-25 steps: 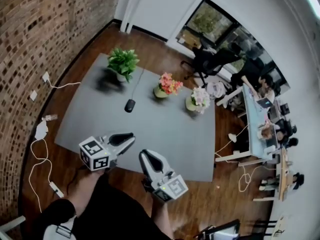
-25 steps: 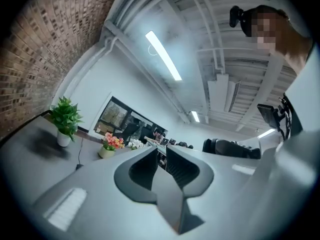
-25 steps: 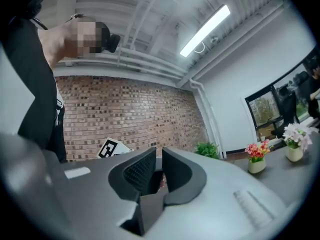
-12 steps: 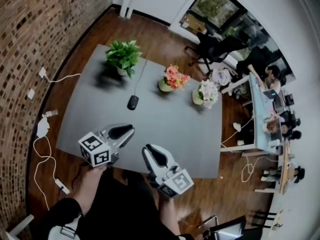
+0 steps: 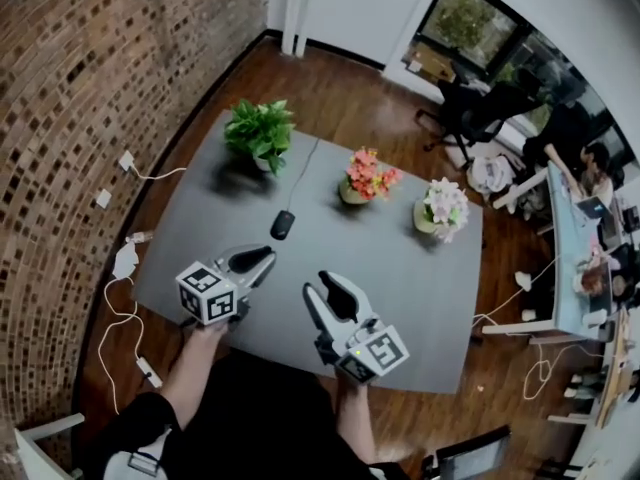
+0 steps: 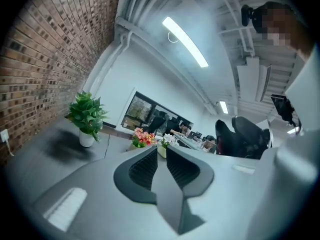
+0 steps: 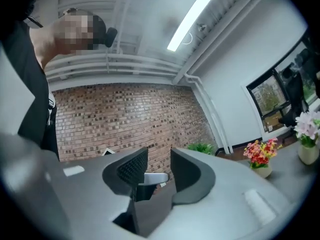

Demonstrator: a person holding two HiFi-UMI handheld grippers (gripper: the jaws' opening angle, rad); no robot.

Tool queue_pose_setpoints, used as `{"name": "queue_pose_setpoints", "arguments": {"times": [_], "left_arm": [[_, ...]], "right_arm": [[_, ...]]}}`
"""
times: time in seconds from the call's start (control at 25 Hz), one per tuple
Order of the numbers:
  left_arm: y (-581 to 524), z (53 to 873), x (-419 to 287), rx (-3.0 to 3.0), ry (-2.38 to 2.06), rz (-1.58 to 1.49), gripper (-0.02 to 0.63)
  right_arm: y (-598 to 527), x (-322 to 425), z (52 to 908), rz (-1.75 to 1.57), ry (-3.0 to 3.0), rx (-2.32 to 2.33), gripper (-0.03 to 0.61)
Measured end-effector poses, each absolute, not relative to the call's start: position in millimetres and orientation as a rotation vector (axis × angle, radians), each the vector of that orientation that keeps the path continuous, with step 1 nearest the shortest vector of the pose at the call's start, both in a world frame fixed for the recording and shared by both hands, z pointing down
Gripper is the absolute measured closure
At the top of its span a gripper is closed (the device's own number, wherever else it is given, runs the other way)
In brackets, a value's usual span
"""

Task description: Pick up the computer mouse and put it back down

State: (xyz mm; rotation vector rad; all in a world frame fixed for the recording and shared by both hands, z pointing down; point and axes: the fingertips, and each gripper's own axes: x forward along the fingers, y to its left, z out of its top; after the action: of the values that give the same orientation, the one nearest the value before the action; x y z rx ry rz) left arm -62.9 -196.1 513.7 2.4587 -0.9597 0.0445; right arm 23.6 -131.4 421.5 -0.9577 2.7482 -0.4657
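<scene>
Left gripper [image 5: 262, 259], jaws closed on nothing, stands nearer the computer mouse [image 5: 283, 224] than the right gripper [image 5: 325, 284], whose empty jaws have just been opening; the mouse lies on the table [image 5: 400, 268] just ahead, long axis pointing away.

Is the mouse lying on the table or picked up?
The mouse lies on the table, near the green plant; nothing grips it.
</scene>
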Motion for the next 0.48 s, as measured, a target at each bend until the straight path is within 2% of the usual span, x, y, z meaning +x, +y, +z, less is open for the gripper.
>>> {"name": "queue_pose_setpoints", "arguments": {"times": [0.28,0.4,0.48], "left_arm": [[-213.2,548.3,-28.7,2.416,-1.11,0.199,0.541],[-233.6,591.0,-34.2,2.379,-1.212,0.353,0.443],[-257.0,631.1,-36.2,2.348,-1.271,0.476,0.348]], "right_arm": [[-167.8,85.6,447.6,-0.565,2.646,-0.921,0.462],[-175.3,92.8,455.7,-0.599,2.63,-0.92,0.437],[-179.1,96.4,457.6,-0.609,2.633,-0.939,0.434]]}}
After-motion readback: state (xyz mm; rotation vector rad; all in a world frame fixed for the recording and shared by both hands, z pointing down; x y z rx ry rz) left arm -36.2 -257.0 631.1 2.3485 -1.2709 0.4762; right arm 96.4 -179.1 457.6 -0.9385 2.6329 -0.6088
